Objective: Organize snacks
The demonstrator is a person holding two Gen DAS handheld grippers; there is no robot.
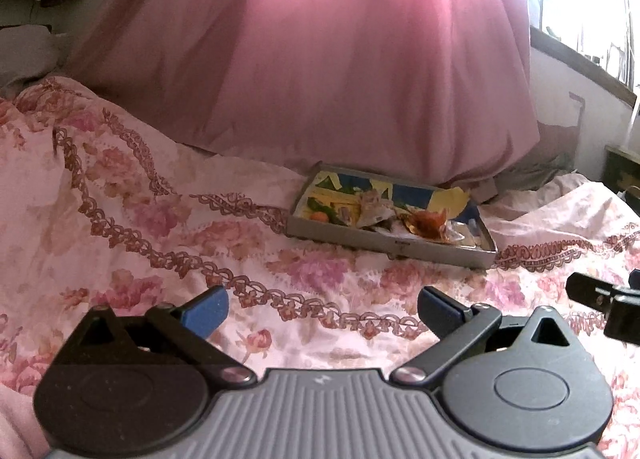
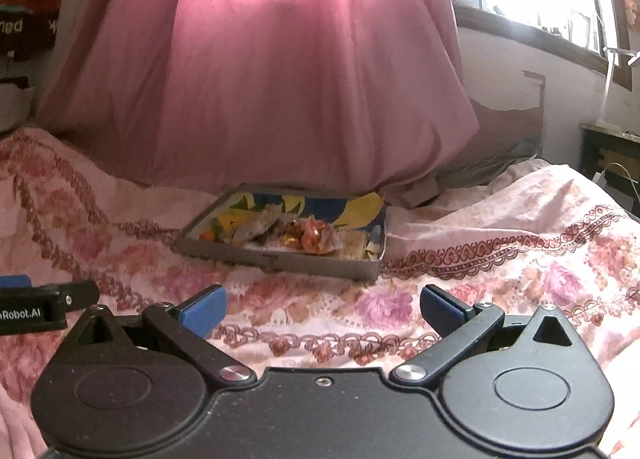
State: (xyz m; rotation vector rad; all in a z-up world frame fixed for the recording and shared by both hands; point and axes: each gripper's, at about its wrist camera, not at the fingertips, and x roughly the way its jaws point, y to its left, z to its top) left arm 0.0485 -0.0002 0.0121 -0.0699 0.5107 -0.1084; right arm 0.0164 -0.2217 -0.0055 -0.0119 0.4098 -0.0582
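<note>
A shallow grey tray with a colourful blue-and-yellow printed lining is sitting right of centre in the left wrist view, holding a loose heap of snacks: crinkled pale wrappers toward the left and shiny orange-red ones toward the right. The tray is lying on a pink floral bedspread just below a hanging pink curtain. Both the left gripper and the right gripper are hovering at the bottom of their frames with blue-padded jaws spread wide and gripping nothing, the snacks lying well apart ahead of them.
</note>
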